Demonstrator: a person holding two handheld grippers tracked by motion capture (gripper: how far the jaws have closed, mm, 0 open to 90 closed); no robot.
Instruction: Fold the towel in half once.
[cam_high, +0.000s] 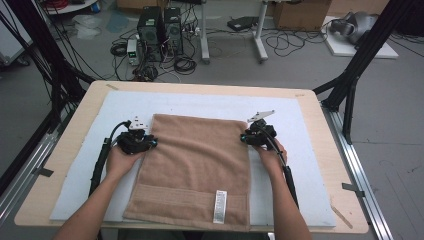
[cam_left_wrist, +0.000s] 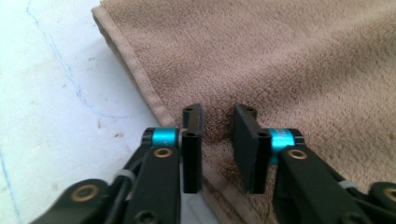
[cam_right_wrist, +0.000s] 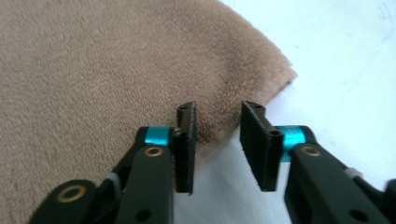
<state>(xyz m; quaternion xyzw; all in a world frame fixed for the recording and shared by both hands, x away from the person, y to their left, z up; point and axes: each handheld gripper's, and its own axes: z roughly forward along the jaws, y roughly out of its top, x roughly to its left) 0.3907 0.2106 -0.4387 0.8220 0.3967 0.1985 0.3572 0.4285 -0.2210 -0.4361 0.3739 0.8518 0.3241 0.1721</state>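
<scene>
High view: folded tan terry towel (cam_high: 192, 170) flat on white foam mat (cam_high: 305, 165) atop wooden bench (cam_high: 320, 107); left tool (cam_high: 148, 143) and right tool (cam_high: 245, 137) at opposite side edges, likely for a fold.
Left gripper view: jaws narrowly parted astride the hem (cam_left_wrist: 140, 74), unclamped.
Right gripper view: jaws narrowly parted, edge between, unpinched.

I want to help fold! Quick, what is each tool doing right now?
Left tool: open, jaws apart over the left edge of the brown towel, not pinching it.
Right tool: open at the towel's right edge, holding nothing.
</scene>
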